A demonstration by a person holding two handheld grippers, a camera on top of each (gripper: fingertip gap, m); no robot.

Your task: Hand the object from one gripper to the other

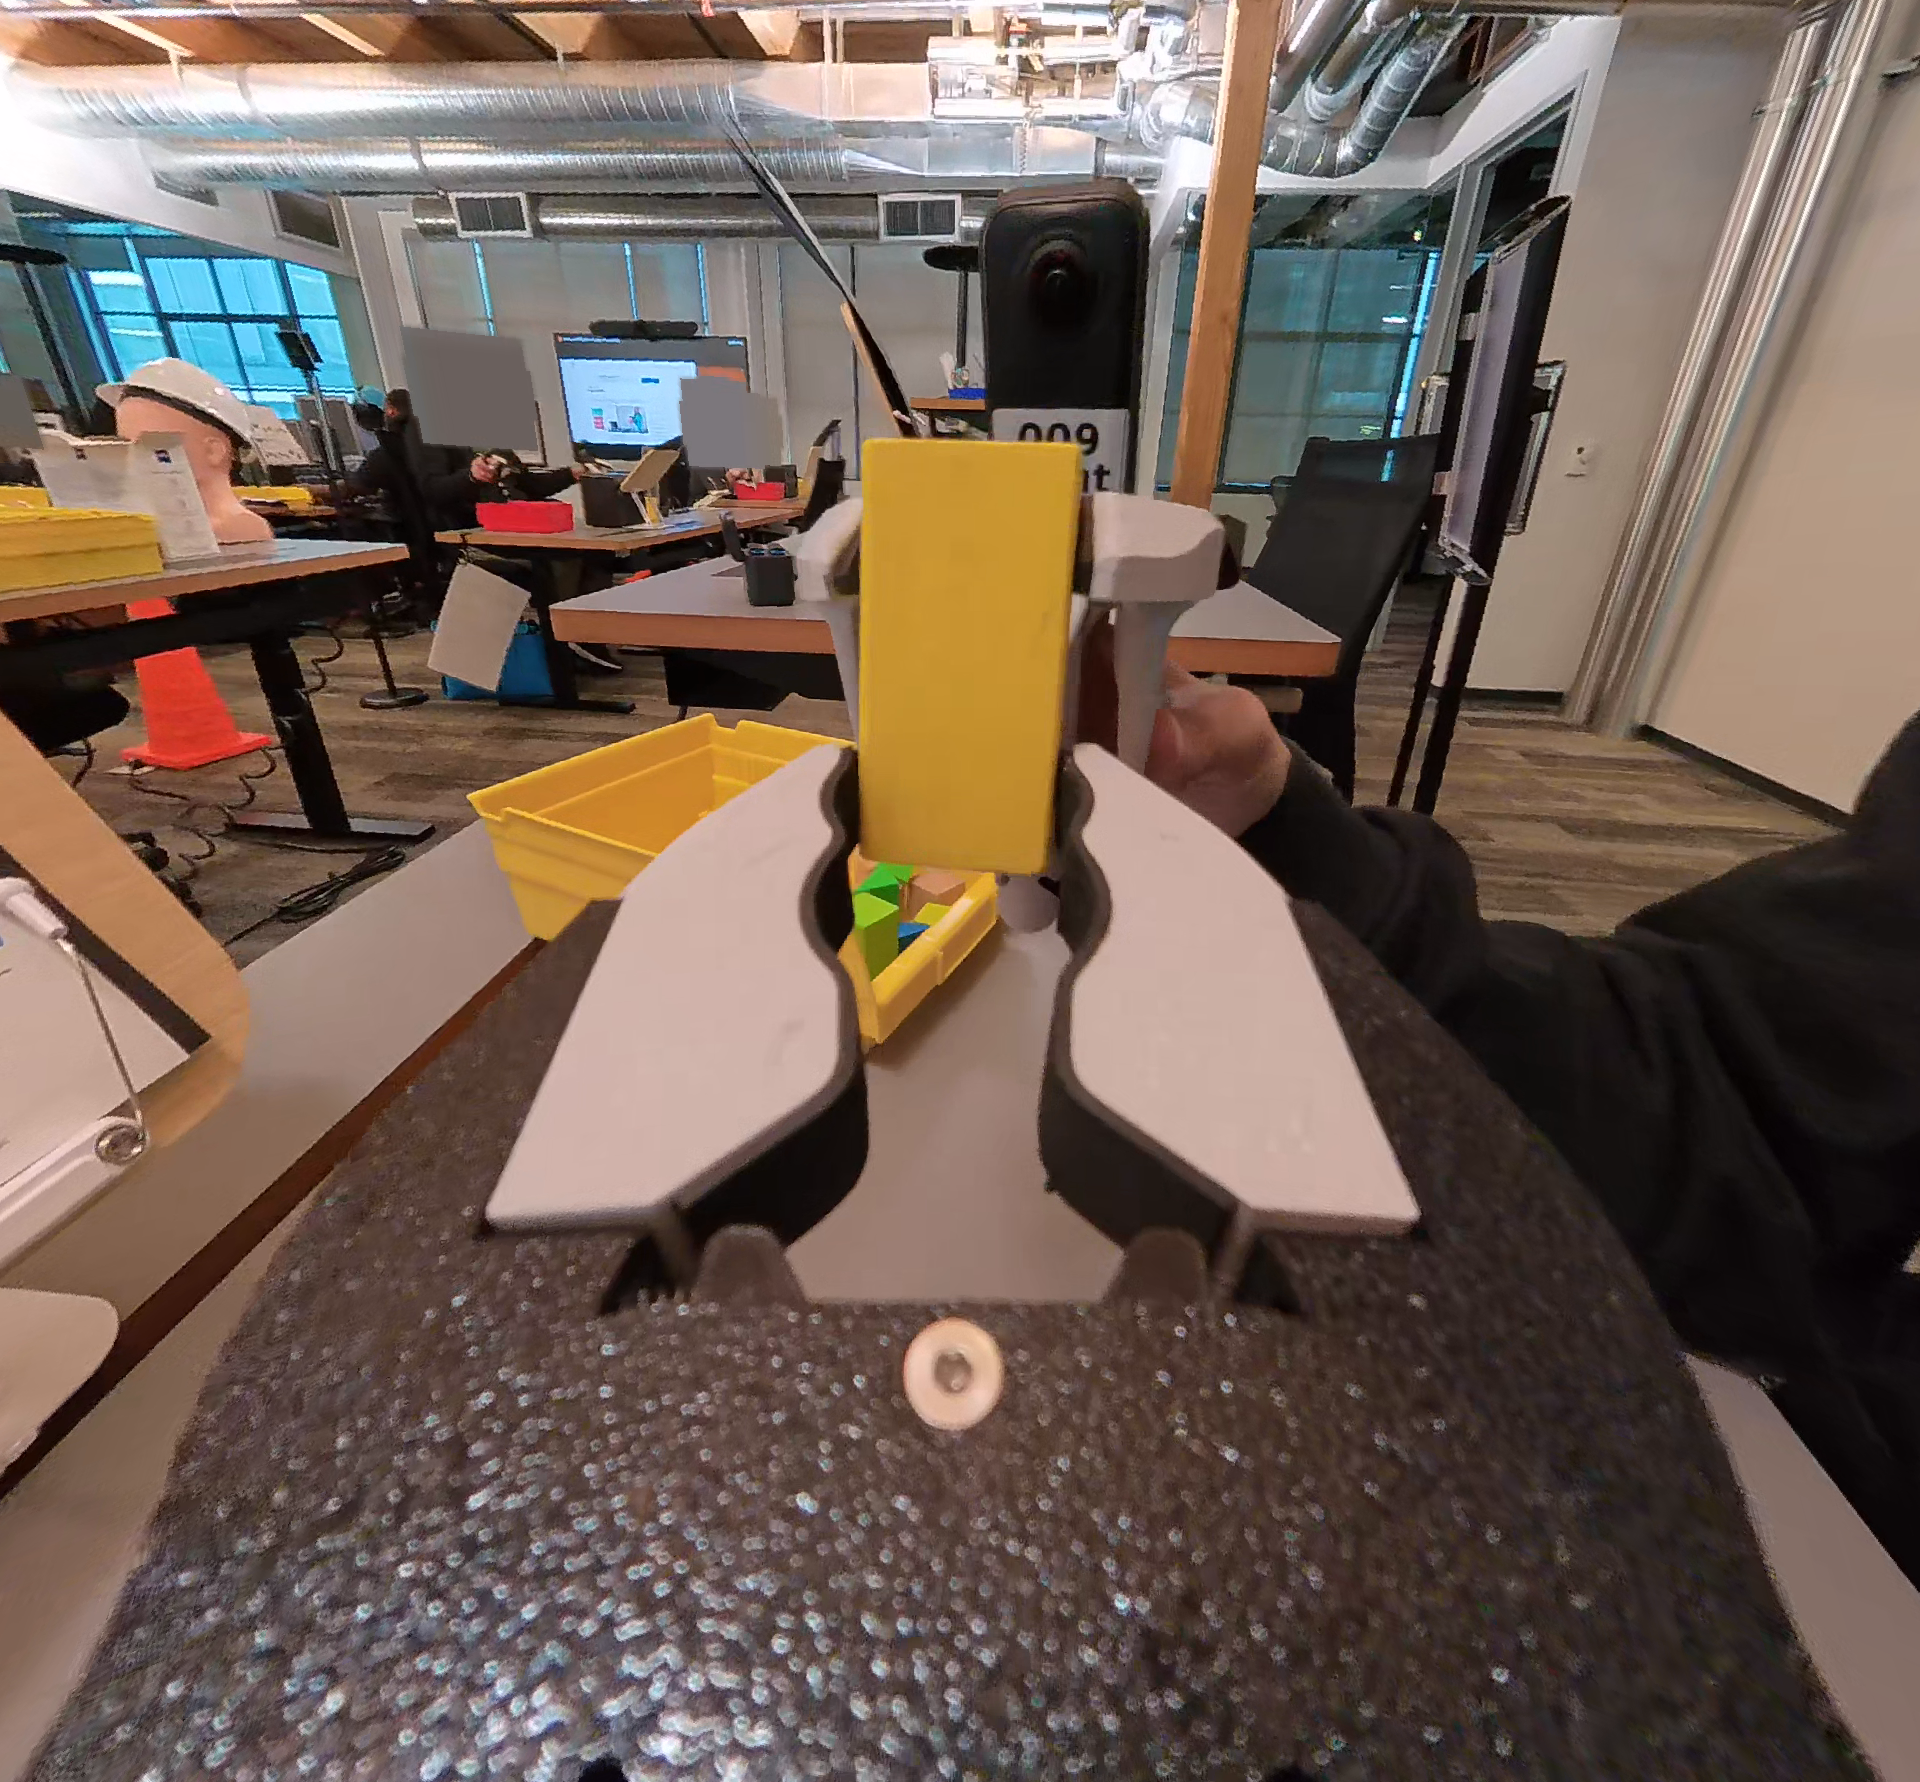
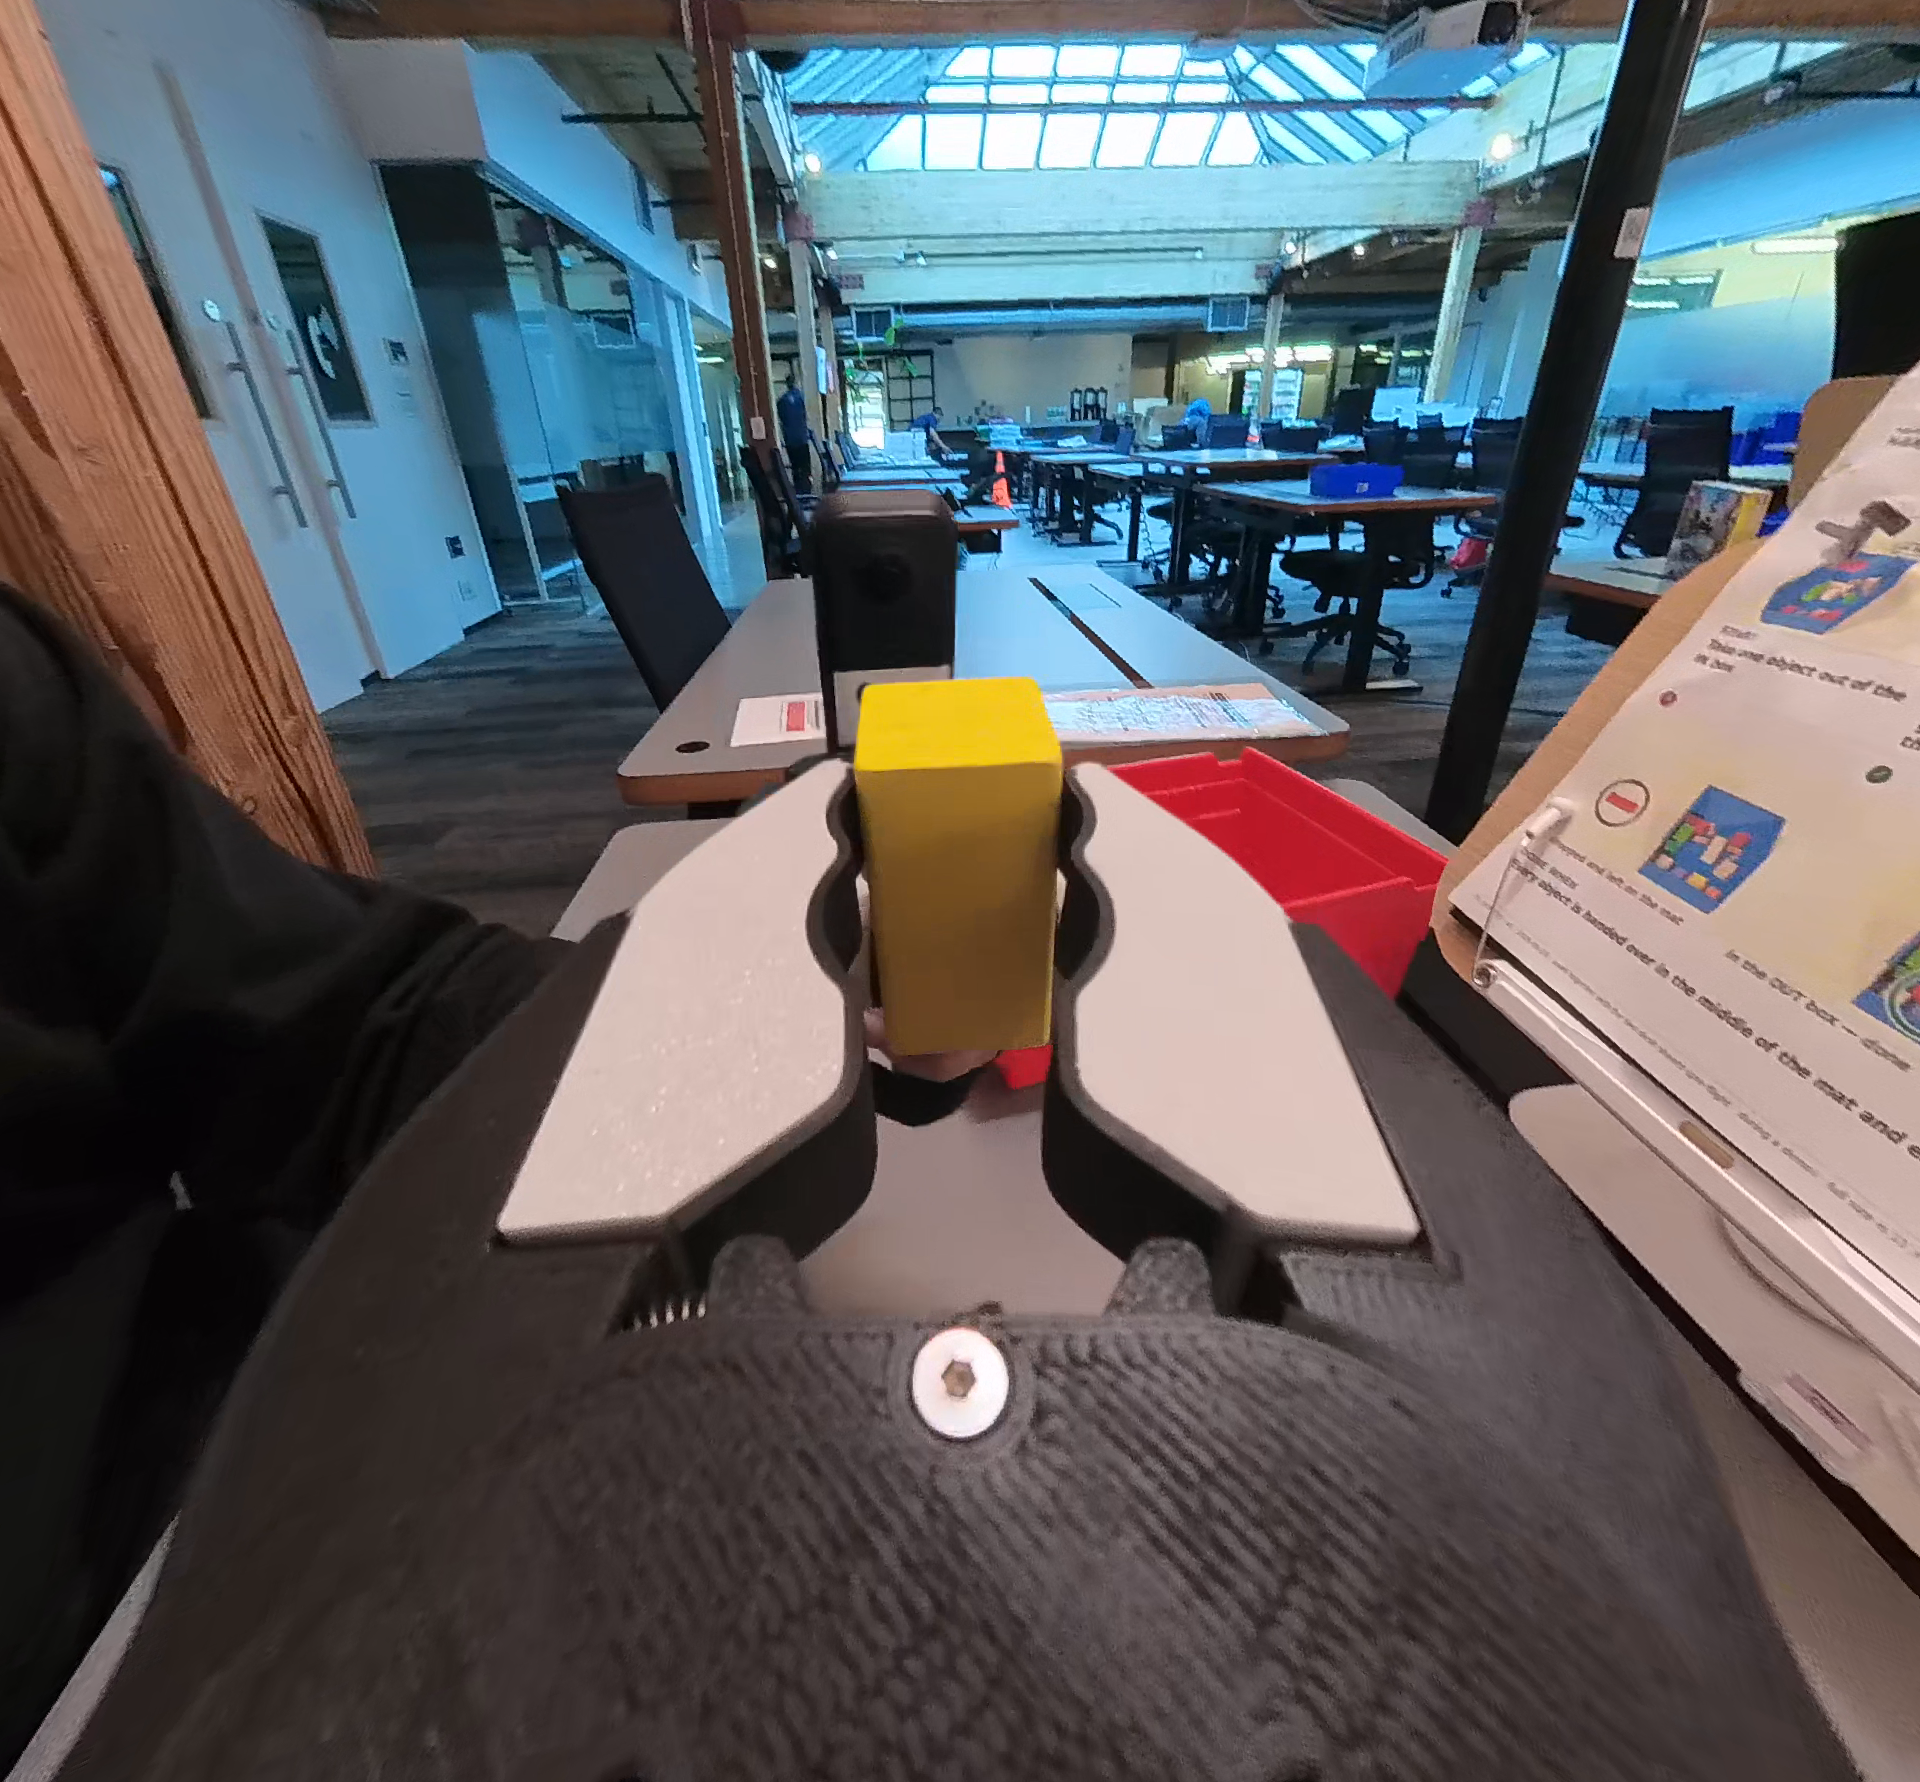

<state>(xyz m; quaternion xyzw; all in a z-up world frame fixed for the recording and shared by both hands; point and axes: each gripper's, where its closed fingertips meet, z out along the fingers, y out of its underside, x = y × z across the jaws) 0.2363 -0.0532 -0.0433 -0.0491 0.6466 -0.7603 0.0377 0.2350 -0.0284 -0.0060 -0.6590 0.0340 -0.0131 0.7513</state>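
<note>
Upright between both claws, we see a tall yellow rectangular wooden block (image 1: 961, 652). Our left gripper (image 1: 958, 797) clamps its lower end, pads pressed on both sides; our right gripper (image 2: 956, 849) clamps the other end. Below sits a yellow plastic bin (image 1: 582, 818) with coloured blocks; a red plastic bin (image 2: 1299, 849) lies nearby.

1. The yellow block (image 1: 961, 652) looks like painted wood, smooth and matt, with faint scuffs.
2. The left gripper's fingers (image 1: 717, 984) have matt grey plastic faces with black rubbery inner pads.
3. The gripper body (image 1: 935, 1576) is black, coarse and speckled.
4. The yellow bin (image 1: 582, 818) and red bin (image 2: 1299, 849) are smooth, slightly glossy plastic.
5. The counter (image 1: 343, 994) is smooth matt grey with a wood-coloured edge.
6. The instruction sheet (image 2: 1714, 901) is paper on brown cardboard.
</note>
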